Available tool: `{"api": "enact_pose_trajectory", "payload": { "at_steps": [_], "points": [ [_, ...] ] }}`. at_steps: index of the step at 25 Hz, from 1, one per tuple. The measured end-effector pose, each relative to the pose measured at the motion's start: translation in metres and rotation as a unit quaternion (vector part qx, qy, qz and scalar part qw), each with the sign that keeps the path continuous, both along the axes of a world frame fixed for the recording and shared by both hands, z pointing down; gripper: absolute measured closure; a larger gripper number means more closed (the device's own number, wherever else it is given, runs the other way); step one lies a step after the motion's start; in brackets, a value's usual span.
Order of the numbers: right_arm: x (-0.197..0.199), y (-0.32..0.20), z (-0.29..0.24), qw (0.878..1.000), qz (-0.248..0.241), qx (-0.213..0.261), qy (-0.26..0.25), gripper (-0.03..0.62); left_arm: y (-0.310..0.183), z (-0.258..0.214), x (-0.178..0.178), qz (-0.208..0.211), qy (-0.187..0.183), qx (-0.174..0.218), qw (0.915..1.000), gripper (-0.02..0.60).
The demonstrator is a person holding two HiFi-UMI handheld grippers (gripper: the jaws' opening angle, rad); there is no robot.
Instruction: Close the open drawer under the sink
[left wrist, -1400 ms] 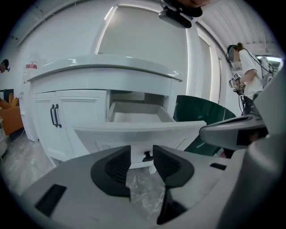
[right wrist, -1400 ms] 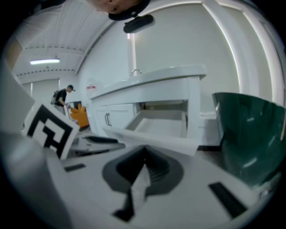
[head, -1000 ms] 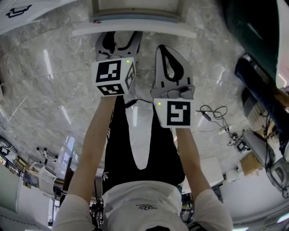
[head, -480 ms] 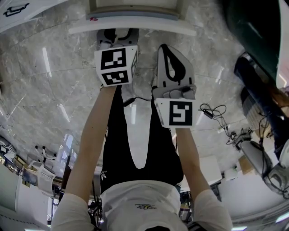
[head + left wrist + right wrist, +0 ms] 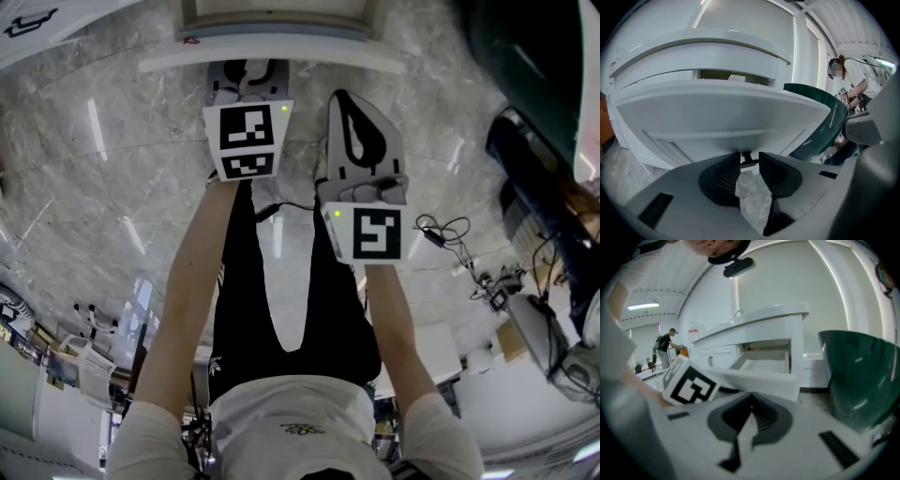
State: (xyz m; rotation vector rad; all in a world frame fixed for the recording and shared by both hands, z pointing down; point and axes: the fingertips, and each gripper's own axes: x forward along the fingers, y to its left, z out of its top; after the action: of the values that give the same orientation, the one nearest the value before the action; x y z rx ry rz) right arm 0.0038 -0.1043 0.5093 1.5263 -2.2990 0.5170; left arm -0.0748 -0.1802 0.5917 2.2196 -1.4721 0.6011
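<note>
L tongs (image 5: 750, 155) just closing, pinch drawer handle (image 5: 749, 162); R tongs (image 5: 751, 398) clenched, empty.

White drawer (image 5: 272, 54), grey-veined marble floor (image 5: 94, 187) — dark green bin (image 5: 855, 376)

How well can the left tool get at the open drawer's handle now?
Probably yes: the left tool has just been closing, the drawer handle stands between its tips, and nothing blocks it. Whether the pads press it yet is unclear.
</note>
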Motion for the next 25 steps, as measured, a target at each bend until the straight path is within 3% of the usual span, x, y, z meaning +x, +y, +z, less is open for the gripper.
{"api": "enact_pose_trajectory", "payload": {
  "at_steps": [25],
  "points": [
    [0.005,-0.004,-0.006,1.0,-0.004,-0.001,0.004,0.565,0.003,-0.011,-0.001,0.014,-0.026,0.028,0.9992,0.454]
  ]
}}
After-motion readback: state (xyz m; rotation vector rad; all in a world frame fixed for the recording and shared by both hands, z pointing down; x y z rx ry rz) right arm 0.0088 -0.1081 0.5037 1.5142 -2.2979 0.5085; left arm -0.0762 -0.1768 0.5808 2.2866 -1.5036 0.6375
